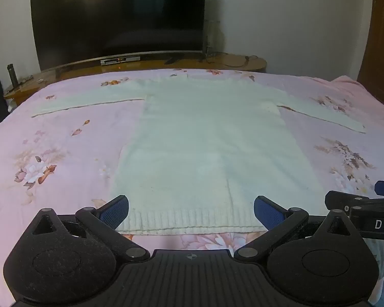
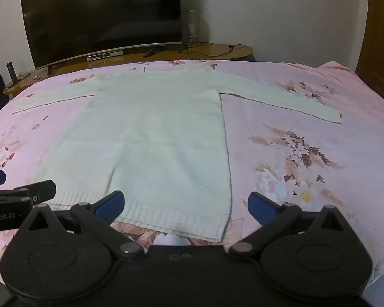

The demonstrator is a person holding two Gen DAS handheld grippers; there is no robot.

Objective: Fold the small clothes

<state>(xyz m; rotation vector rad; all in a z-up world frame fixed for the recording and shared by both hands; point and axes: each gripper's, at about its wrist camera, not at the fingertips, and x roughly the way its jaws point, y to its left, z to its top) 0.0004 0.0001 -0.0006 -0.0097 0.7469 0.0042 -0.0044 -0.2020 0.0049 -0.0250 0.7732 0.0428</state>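
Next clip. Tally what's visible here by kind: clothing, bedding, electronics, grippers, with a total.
Clothing: 1, the white sweater, spread flat, sleeves out.
Bedding: 1, the pink floral bedspread.
Electronics: 2, the television and the set-top box below it.
Grippers: 2, the left gripper and the right gripper, jaws wide, holding nothing.
Total: 6

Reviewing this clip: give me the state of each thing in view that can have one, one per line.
Sweater: spread flat on the bed, unfolded, both sleeves out sideways.
Left gripper: open, empty, over the sweater's hem.
Right gripper: open, empty, over the hem's right corner.
TV: off, screen dark.
Bedspread: laid smooth under the sweater.
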